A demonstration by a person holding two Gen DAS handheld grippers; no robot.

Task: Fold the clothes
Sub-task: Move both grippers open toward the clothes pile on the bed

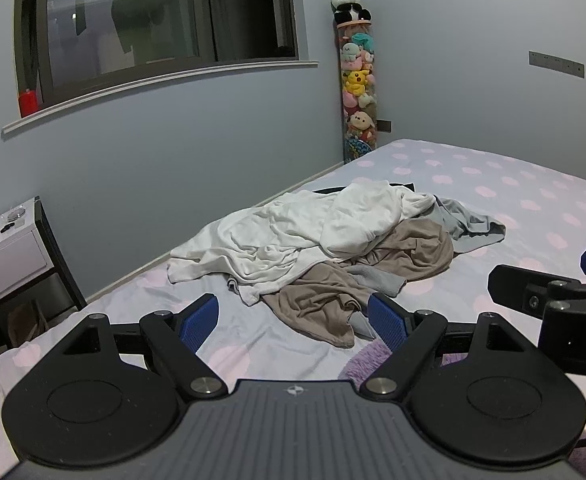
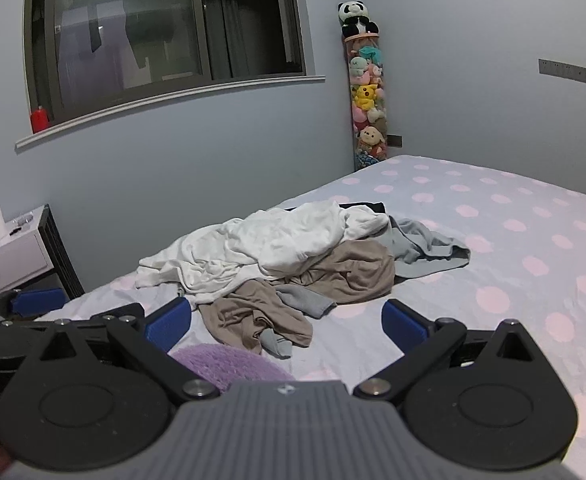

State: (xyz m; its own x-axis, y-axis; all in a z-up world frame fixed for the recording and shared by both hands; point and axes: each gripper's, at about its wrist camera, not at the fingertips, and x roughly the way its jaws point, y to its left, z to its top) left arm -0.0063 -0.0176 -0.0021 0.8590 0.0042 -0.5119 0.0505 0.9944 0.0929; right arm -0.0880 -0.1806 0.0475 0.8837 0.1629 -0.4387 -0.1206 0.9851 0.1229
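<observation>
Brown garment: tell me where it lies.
In both wrist views the brown garment lies crumpled on the bed, at the pile's near edge, partly under the white garment, ahead of both open grippers.

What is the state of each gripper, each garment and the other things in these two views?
left gripper: open, empty, above the bed.
right gripper: open, empty.
white garment: crumpled, unfolded, on top of the pile.
tan garment: crumpled, partly under the white one.
grey garment: crumpled, at the pile's far side.
bed: sheet spread under the pile.
window: looks shut, dark outside.
nightstand drawer: closed.
</observation>
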